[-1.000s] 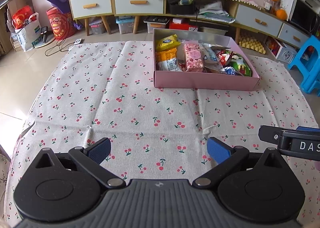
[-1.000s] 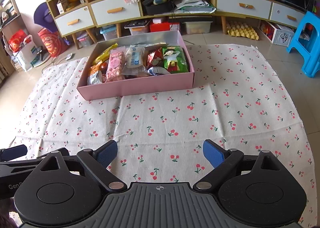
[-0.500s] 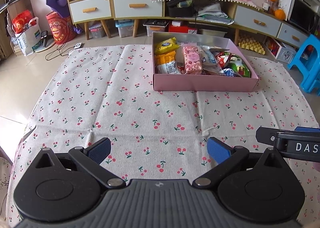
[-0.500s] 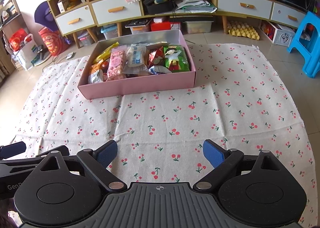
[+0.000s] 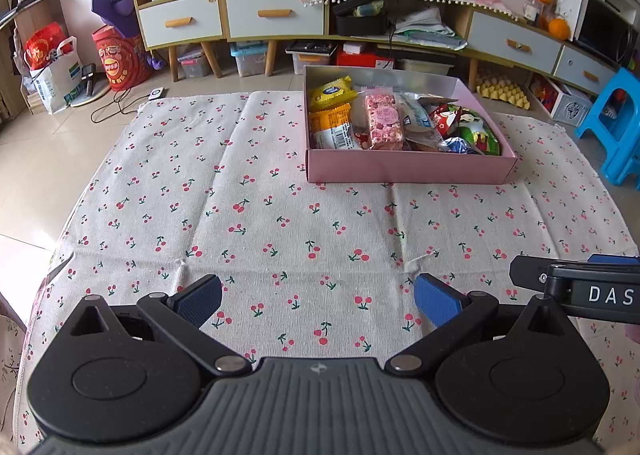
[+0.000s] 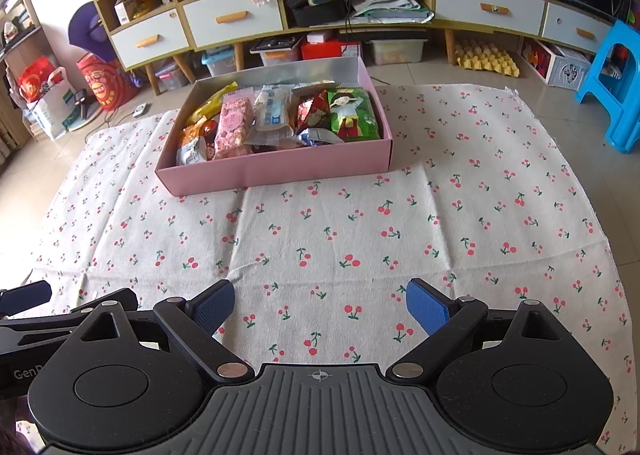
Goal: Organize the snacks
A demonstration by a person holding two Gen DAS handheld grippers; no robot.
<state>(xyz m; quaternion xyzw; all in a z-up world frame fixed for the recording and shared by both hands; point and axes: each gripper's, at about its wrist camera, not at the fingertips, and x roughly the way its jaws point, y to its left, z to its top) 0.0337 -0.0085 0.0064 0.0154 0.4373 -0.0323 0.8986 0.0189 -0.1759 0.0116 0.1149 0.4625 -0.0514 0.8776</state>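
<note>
The cherry-print cloth [image 6: 320,223] carried a shallow pink cardboard box [image 6: 276,171] of wrapped snack packets [image 6: 276,115], long axis crosswise, at eleven o'clock from the nearer right gripper [image 6: 320,305], one o'clock from the left gripper [image 5: 318,297]. Both sets of fingers stood spread, empty.

I read "DAS" in white, cut off by frame edge, on right gripper [image 5: 576,291] body seen from left cam. "GenR", also cut off, on left gripper [image 6: 24,335] body from right cam. Snack wrapper print too small to read.
</note>
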